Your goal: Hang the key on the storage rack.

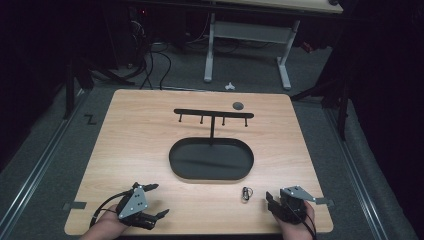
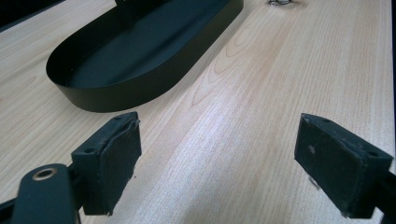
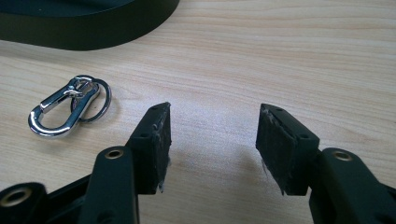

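- While both hands rest at the table's [image 1: 150,107] near edge, nothing is held: the right gripper's [image 3: 212,135] jaws are parted over bare wood.
- The left gripper [image 2: 217,149] is spread wide, also empty.
- A silver carabiner clip [image 3: 63,109] with rings is seen just left of the right gripper, near the black oval tray [image 1: 176,150].
- No readable writing can be made out anywhere.

my high view is dim and dark beyond the lit surface [image 1: 150,135]; close views are bright, with soft glare and faint shadows beside the tray [image 2: 140,70].
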`<state>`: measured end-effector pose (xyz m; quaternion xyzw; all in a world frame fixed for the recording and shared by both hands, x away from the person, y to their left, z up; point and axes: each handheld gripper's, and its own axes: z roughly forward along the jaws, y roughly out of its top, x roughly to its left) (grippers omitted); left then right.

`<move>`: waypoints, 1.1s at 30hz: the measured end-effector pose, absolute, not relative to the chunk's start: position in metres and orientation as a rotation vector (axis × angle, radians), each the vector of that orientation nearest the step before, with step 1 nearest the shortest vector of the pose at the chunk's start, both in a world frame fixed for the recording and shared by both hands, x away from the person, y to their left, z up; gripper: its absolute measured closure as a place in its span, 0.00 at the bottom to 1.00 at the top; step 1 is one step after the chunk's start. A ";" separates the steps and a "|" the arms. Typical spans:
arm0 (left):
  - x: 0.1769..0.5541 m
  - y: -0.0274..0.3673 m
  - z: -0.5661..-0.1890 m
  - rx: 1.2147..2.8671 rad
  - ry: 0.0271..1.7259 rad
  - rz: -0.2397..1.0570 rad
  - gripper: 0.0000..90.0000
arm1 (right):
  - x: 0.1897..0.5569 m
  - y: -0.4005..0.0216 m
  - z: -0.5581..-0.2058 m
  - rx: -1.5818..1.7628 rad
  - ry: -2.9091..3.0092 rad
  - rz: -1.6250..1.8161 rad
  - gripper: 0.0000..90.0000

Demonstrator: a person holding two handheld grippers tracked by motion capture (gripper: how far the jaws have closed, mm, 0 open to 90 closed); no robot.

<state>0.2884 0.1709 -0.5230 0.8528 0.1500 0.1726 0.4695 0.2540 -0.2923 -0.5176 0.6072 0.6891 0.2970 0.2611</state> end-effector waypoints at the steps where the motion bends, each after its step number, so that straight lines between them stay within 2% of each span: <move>1: 0.289 0.171 -0.523 2.091 0.371 0.422 0.17 | 0.254 -0.293 -0.518 1.649 1.864 0.808 0.49; 30: 0.289 0.171 -0.523 2.092 0.371 0.422 0.17 | 0.253 -0.287 -0.516 1.559 1.902 0.887 0.42; 33: 0.289 0.171 -0.523 2.092 0.373 0.422 0.17 | 0.253 -0.282 -0.514 1.526 1.908 0.889 0.38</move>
